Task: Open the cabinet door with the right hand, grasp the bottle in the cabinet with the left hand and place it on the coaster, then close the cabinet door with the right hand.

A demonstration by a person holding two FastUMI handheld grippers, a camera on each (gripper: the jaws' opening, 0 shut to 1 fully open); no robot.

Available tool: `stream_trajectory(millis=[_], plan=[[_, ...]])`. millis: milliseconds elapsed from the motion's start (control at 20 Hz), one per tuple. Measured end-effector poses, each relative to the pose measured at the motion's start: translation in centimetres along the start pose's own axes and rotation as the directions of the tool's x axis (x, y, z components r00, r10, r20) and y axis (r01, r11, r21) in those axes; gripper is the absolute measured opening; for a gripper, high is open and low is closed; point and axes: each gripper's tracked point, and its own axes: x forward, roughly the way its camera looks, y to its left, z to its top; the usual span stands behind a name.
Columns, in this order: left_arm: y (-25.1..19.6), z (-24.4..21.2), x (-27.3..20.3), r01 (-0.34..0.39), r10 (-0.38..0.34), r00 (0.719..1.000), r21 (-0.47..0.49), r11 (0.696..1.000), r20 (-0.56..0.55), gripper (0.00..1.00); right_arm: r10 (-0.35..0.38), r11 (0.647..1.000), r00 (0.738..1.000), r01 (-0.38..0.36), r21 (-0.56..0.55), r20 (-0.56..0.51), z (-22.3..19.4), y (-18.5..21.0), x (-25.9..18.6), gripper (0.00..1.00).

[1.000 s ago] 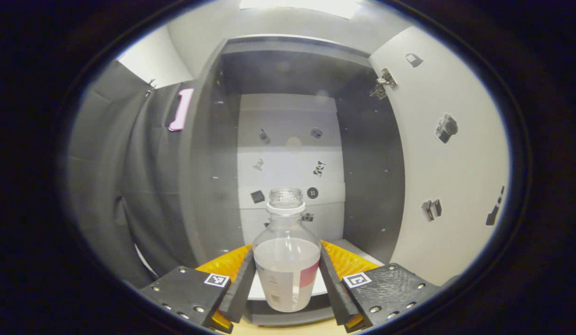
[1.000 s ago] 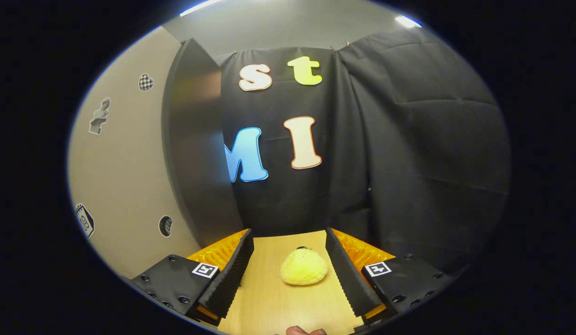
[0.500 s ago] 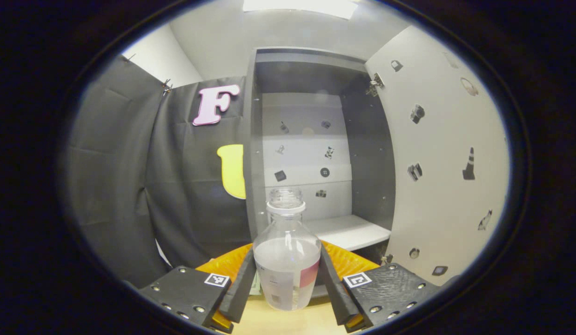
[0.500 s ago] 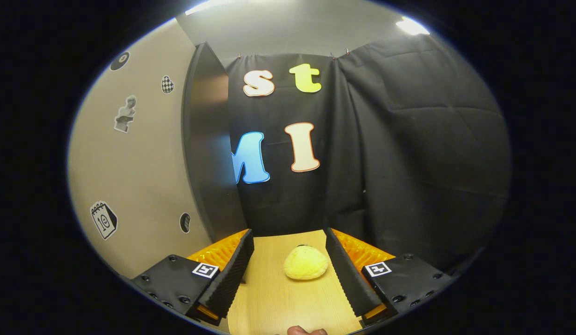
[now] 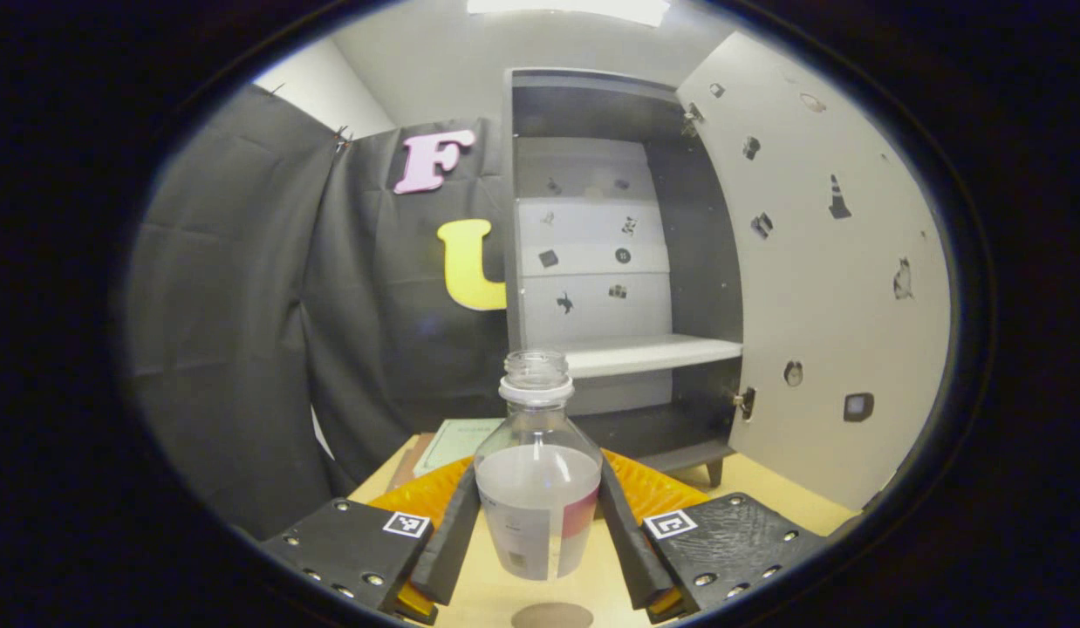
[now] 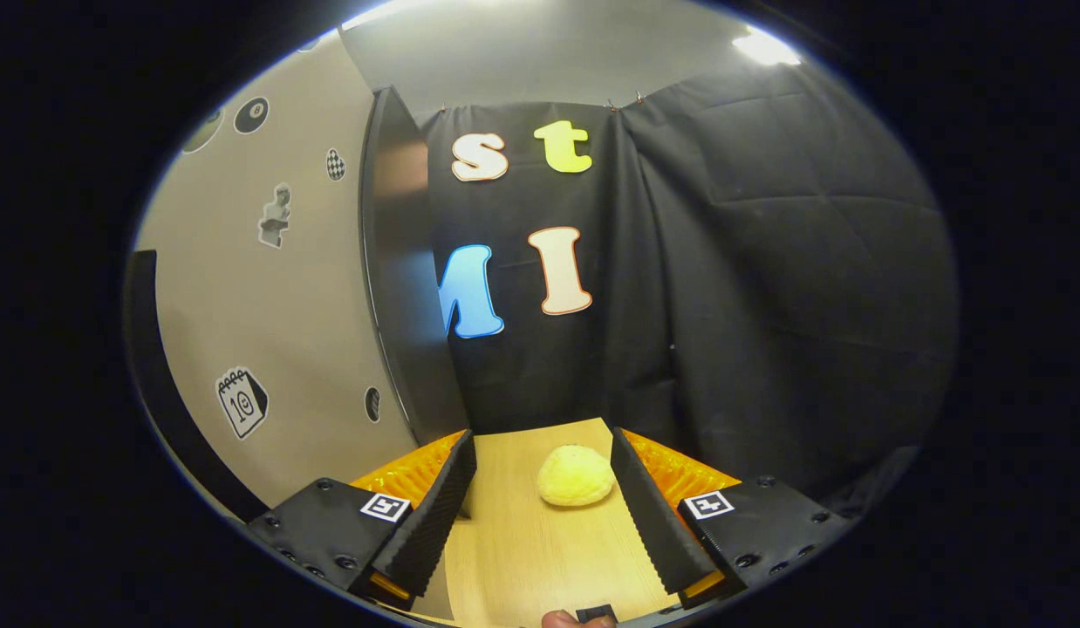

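Step in hand: carry to coaster. The bottle (image 5: 537, 488) is clamped between both fingers of the left gripper (image 5: 537, 541), held clear in front of the cabinet (image 5: 623, 262), whose door (image 5: 819, 262) stands open. The coaster (image 5: 553, 616) is seen just below the bottle; a straight lowering is judged next. A notebook (image 5: 457, 433) lies left of the cabinet. The right gripper (image 6: 540, 515) is held apart, empty, a yellow plush (image 6: 577, 475) beyond it. No obstruction noted.

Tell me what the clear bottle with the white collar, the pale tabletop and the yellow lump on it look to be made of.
The clear bottle: transparent plastic or glass, unclear which; liquid shows through its wall. The pale tabletop: wood or wood-look laminate, matte, with faint grain lines. The yellow lump: probably soft plush or foam, with a fuzzy, rounded surface.
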Motion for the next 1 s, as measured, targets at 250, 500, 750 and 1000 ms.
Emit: stream_trajectory(millis=[250, 500, 750, 1000], plan=[[-2.0, -7.9, -0.7, 0.045, -0.042, 0.997, 0.054, 0.998, -0.06, 0.72, -0.011, 0.999, 1.0, 0.01, -0.047, -0.023, -1.1, 1.2, -0.9, 0.98], [-2.2, -11.6, -1.3, 0.051, -0.049, 0.997, 0.035, 0.998, -0.057, 0.76, -0.004, 0.999, 0.999, 0.002, -0.051, -0.046, -1.5, 2.0, -2.0, 0.98], [-0.2, -14.9, -1.3, -0.002, 0.002, 0.997, -0.005, 1.0, -0.078, 0.72, -0.061, 0.998, 0.994, 0.062, 0.004, -0.086, -2.6, 0.3, -2.6, 0.98], [-1.4, -17.3, -1.6, 0.013, -0.016, 0.995, -0.035, 0.999, -0.103, 0.74, -0.126, 0.992, 0.987, 0.127, 0.005, -0.102, -3.6, -1.2, -3.0, 0.98]])
